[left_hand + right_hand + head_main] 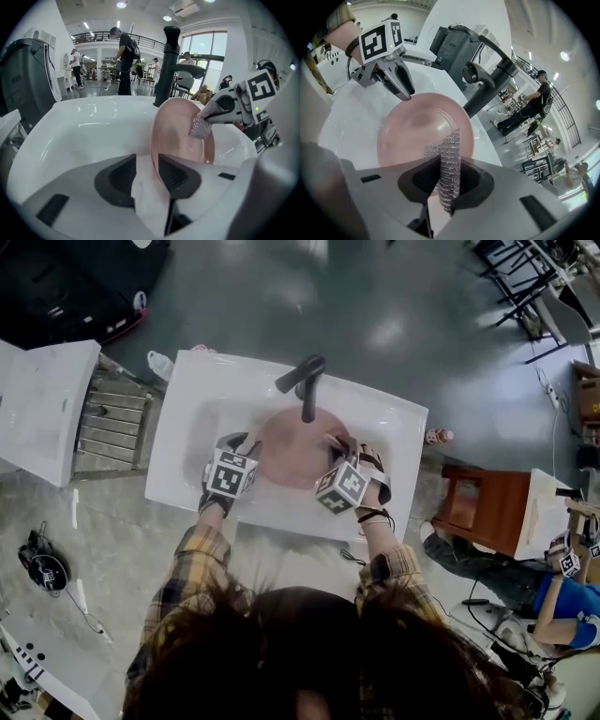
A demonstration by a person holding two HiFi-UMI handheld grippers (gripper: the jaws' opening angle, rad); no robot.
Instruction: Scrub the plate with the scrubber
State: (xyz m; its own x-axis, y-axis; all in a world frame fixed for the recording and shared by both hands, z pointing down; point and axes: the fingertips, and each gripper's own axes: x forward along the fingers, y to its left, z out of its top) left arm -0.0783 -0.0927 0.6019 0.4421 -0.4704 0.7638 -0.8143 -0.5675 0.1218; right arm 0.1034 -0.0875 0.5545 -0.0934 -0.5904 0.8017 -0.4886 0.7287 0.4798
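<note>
A pink plate stands tilted in the white sink, under the black faucet. In the left gripper view the plate has its rim between the pads of my left gripper. The rim lies near the right pad with a gap beside it, so the jaws stand open. My right gripper is shut on a silver mesh scrubber, whose end touches the plate's inner face. From the left gripper view the scrubber rests on the upper right of the plate.
The faucet rises just behind the plate. A metal rack and a white unit stand left of the sink. A wooden stool and a seated person are at the right. A clear bottle lies by the sink's far left corner.
</note>
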